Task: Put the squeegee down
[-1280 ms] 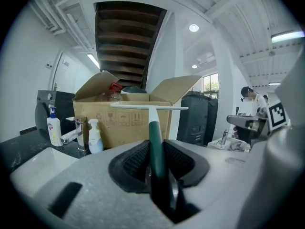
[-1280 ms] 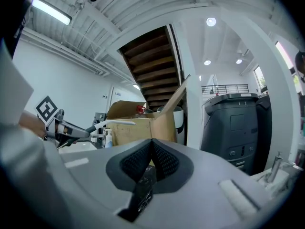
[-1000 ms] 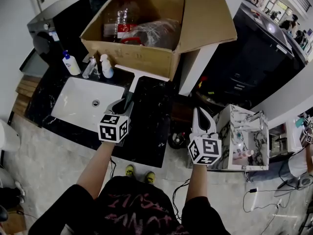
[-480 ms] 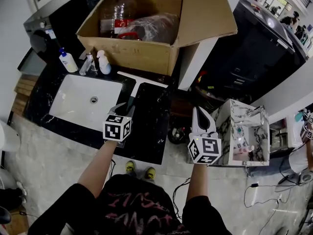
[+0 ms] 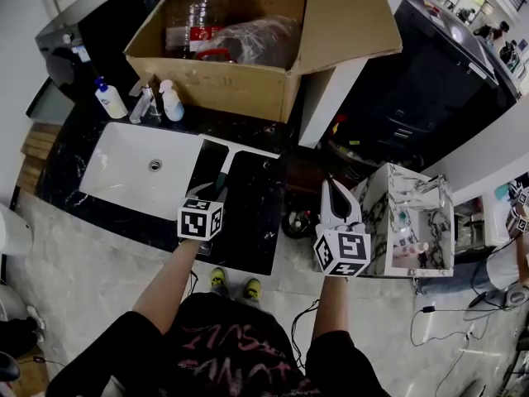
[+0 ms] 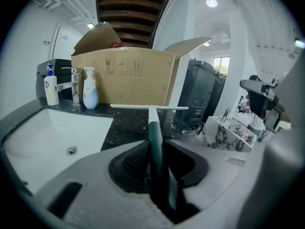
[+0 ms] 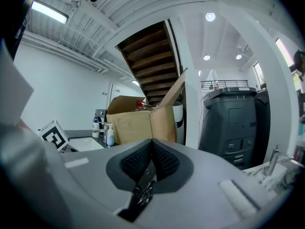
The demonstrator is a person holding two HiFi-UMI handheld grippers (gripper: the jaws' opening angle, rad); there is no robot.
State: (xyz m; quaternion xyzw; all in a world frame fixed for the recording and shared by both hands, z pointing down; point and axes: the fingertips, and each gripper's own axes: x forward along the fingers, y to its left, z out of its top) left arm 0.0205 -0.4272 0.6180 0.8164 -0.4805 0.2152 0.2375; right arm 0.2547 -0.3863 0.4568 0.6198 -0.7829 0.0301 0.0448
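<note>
The squeegee [image 5: 238, 148] has a white blade and a dark green handle [image 6: 153, 137]. My left gripper [image 5: 216, 192] is shut on that handle, and the blade [image 6: 148, 107] points away from me towards the cardboard box. The squeegee hangs low over the black marble counter [image 5: 258, 222], just right of the white sink [image 5: 136, 168]; I cannot tell whether the blade touches the counter. My right gripper [image 5: 331, 187] is off the counter's right end, level, shut with its pads [image 7: 162, 160] together and nothing between them.
An open cardboard box [image 5: 248, 73] with bottles and a bag stands at the counter's back. Soap bottles [image 5: 109, 100] and a faucet [image 6: 74, 82] stand behind the sink. A marble-patterned open box [image 5: 411, 222] stands at the right, with a dark grey bin [image 7: 236, 123] beyond it.
My left gripper has come down towards the counter with the squeegee still in it. The right gripper has stayed where it was.
</note>
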